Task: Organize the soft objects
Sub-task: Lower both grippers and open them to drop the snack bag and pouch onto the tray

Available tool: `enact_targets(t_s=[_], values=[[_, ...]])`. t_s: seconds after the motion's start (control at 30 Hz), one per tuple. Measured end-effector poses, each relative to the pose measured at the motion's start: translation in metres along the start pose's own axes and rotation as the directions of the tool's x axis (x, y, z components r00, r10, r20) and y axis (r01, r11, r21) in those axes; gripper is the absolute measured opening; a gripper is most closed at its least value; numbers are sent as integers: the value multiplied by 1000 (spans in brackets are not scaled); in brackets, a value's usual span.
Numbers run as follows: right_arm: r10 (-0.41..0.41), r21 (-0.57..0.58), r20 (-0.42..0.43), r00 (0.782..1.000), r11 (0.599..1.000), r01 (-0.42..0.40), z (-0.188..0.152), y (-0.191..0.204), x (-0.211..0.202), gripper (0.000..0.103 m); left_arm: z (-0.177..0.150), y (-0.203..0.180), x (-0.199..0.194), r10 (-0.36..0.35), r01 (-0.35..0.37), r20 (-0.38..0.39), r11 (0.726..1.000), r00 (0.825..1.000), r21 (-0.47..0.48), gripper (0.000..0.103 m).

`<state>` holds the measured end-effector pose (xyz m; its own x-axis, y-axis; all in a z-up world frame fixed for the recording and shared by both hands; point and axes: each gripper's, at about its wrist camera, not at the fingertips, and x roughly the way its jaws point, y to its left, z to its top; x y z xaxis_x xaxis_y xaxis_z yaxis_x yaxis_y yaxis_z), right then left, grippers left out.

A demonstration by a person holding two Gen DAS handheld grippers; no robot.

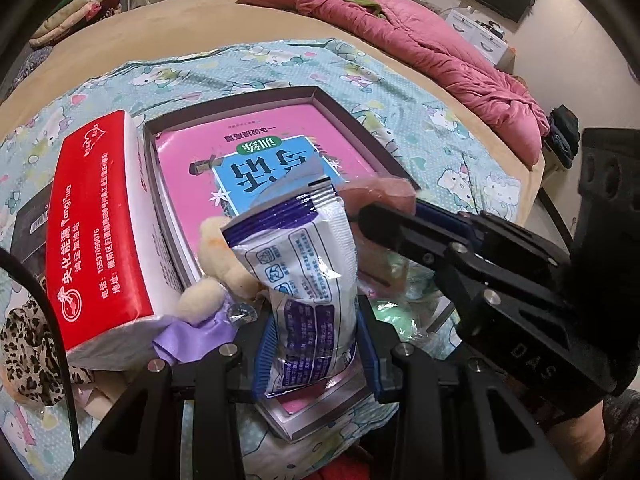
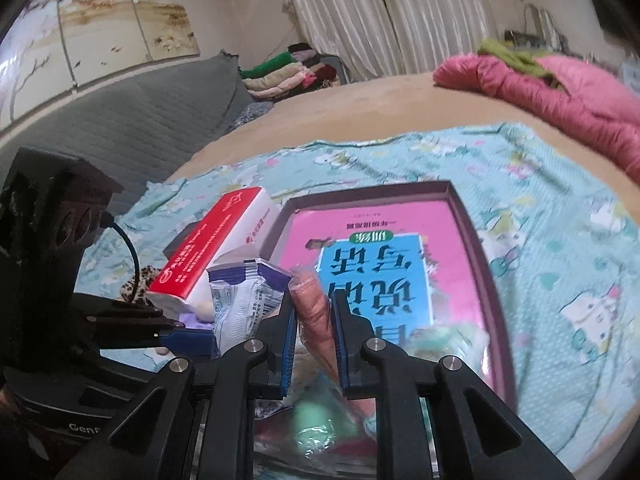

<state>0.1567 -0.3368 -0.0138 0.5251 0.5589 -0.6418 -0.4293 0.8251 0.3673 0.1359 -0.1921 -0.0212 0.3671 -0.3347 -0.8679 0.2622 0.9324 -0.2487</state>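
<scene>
My left gripper (image 1: 316, 320) is shut on a white-and-purple sealed packet (image 1: 304, 264), held upright in front of a shallow dark-rimmed box (image 1: 348, 120). A pink-and-blue book (image 1: 260, 148) lies in that box. From the right, my right gripper (image 1: 400, 208) reaches over the box's near end. In the right wrist view the right gripper (image 2: 314, 320) has its blue pads closed on a pinkish-brown thing in clear wrap (image 2: 312, 296). The white-and-purple packet (image 2: 240, 300) shows just to its left. A cream plush toy (image 1: 216, 248) with a purple bow lies beside the box.
A red-and-white tissue pack (image 1: 96, 220) leans on the box's left side, with a black box (image 1: 32, 224) and leopard-print cloth (image 1: 24, 344) beyond it. A green thing in clear wrap (image 2: 316, 424) lies under the right gripper. A pink quilt (image 1: 420, 40) is heaped at the bed's far side.
</scene>
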Motion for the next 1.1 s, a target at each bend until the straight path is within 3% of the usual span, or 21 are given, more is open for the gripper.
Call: enact_targets(t_s=[0.3,0.47,0.53,0.8,1.1], values=[[78,122,-16,997,990,-76,-4,-12,9,24,2,2,4,-5,5,-15,1000,1000,-14,38],[110,172,1,994,979,-109,-4,-18,6,33,3,2,5,-4,3,-23,1000,1000,-16,39],[101,179,-8,995,979,-98,-5,-19,6,44,3,3,7,-4,3,-33,1000,999,-23,39],[77,211,-16,997,975,-72,-9,-25,4,44,2,1,7,-14,13,-32,999,999,-32,39],[23,225,17,1000,974,-26,-8,-31,-7,54,5,2,7,-29,28,-29,999,999,-43,40]])
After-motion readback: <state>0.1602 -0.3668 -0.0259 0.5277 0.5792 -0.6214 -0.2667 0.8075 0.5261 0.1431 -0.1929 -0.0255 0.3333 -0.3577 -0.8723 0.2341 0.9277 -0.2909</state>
